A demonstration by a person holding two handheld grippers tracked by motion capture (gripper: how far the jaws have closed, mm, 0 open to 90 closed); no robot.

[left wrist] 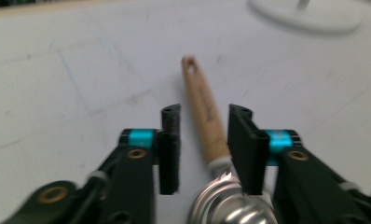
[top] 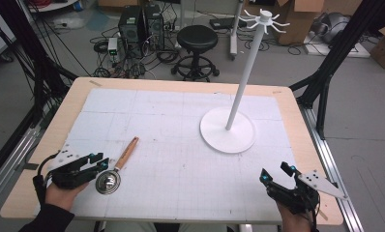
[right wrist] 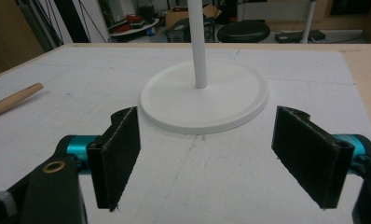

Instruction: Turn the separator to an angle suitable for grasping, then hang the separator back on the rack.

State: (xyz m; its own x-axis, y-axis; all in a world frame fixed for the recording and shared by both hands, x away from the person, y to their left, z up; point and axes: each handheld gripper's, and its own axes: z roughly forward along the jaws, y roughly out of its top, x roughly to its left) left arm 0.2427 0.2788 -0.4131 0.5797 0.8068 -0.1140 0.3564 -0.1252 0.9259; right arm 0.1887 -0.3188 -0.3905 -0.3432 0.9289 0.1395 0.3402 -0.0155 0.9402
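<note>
The ladle (top: 117, 167) lying near-left on the surface (top: 181, 154) looks stiff and bowl-heavy, its steel slippery, so the left gripper's (left wrist: 203, 147) half-open fingers (left wrist: 170, 149), straddling the wooden handle untouched, suit its neck.

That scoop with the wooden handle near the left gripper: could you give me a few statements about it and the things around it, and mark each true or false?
1. The scoop lies flat on the white mat. True.
2. The left gripper has its pads clamped on the wooden handle. False: the handle passes between the jaws, but gaps show on both sides.
3. The right gripper holds the white stand. False: its jaws stand wide apart with nothing between them, short of the stand's base.
4. The stand's pole is upright on a round base. True.
5. The scoop's metal bowl points toward the stand. False: the bowl lies at the person's end and the handle points away.
</note>
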